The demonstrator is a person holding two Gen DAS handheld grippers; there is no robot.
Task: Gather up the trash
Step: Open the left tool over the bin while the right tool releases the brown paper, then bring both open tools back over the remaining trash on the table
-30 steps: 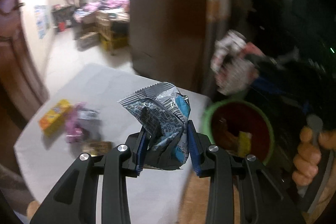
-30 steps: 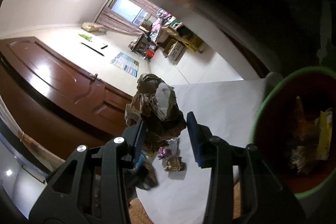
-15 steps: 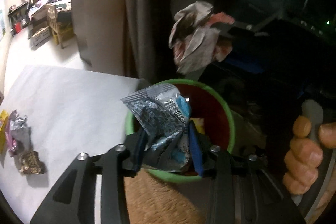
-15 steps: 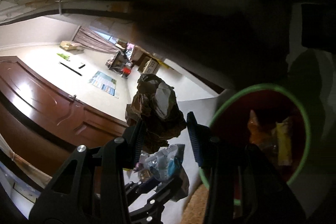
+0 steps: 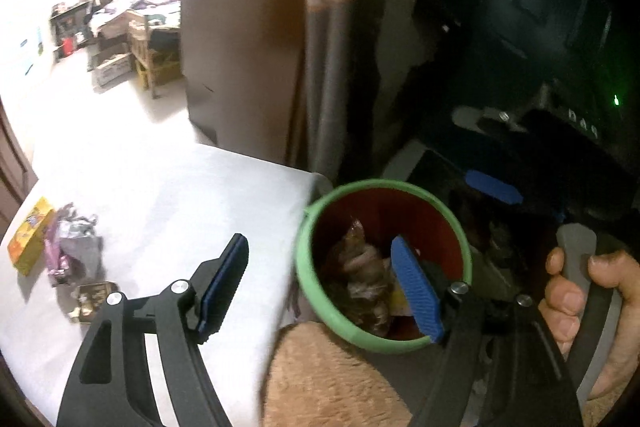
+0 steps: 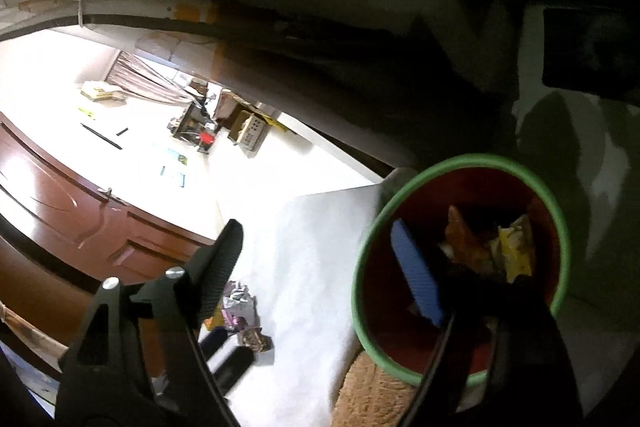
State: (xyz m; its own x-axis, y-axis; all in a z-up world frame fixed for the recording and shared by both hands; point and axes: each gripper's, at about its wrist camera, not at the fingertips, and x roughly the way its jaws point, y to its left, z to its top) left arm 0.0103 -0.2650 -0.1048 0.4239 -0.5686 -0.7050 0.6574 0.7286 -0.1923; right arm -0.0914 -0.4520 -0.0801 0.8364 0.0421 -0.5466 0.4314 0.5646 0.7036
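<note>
A green-rimmed red bin (image 5: 316, 291) stands just off the right edge of the white table (image 5: 168, 199); crumpled wrappers (image 5: 364, 279) lie inside it. My left gripper (image 5: 320, 279) is open and empty, its right finger over the bin mouth. My right gripper (image 6: 320, 267) is also open and empty, its right finger over the bin (image 6: 360, 291), which holds orange and yellow wrappers (image 6: 492, 251). More trash lies on the table's left: a yellow box (image 5: 28, 239), a purple-silver wrapper (image 5: 72, 247) and a small brown wrapper (image 5: 90, 297).
A tan fuzzy surface (image 5: 320, 379) lies below the bin. A hand (image 5: 580, 299) grips the right tool's handle. A dark wardrobe (image 5: 240, 27) and dark clutter stand behind the bin. A wooden door (image 6: 60, 211) is at the left.
Both grippers have opened over the bin. The blue-silver packet left my left gripper and the brown crumpled wad left my right gripper; both are gone from the fingers.
</note>
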